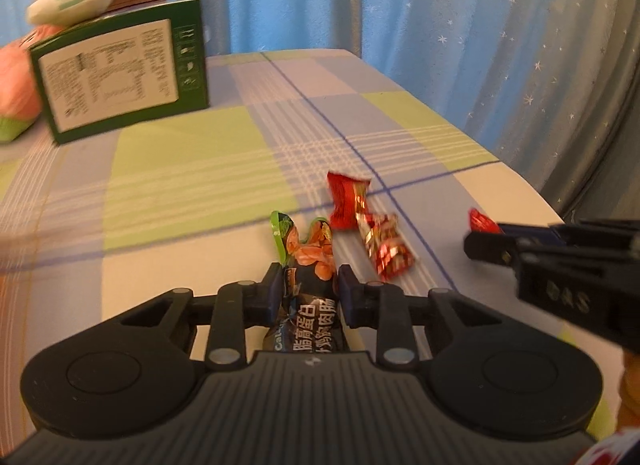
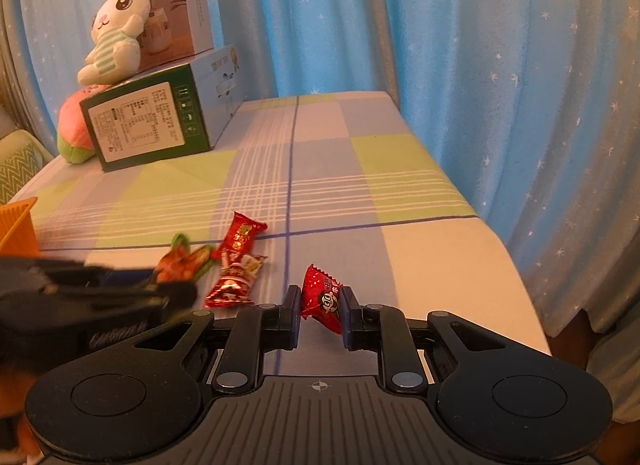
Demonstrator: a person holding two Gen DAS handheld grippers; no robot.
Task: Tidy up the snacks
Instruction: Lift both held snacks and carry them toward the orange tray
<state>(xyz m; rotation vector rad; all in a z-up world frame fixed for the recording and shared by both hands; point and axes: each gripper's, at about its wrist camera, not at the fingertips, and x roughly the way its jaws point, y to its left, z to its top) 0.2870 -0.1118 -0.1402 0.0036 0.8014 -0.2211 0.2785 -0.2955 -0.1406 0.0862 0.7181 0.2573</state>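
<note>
A dark sausage packet with green-orange end (image 1: 306,285) is clamped in the left gripper (image 1: 307,291); a small red candy wrapper (image 2: 322,297) is pinched by the right gripper (image 2: 321,307) above the checked surface (image 2: 340,185). Both should be carried level to the orange basket (image 2: 18,227), probably their destination.

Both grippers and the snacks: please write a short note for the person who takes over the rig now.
Left gripper: shut on the sausage pack.
Right gripper: around the red candy; it is unclear whether it grips.
On the tablecloth: two red packets, loose between the grippers.
An orange basket shows at the left edge.
Done: nothing visibly put away.
Left: place the held items, then probably collect the two packets.
</note>
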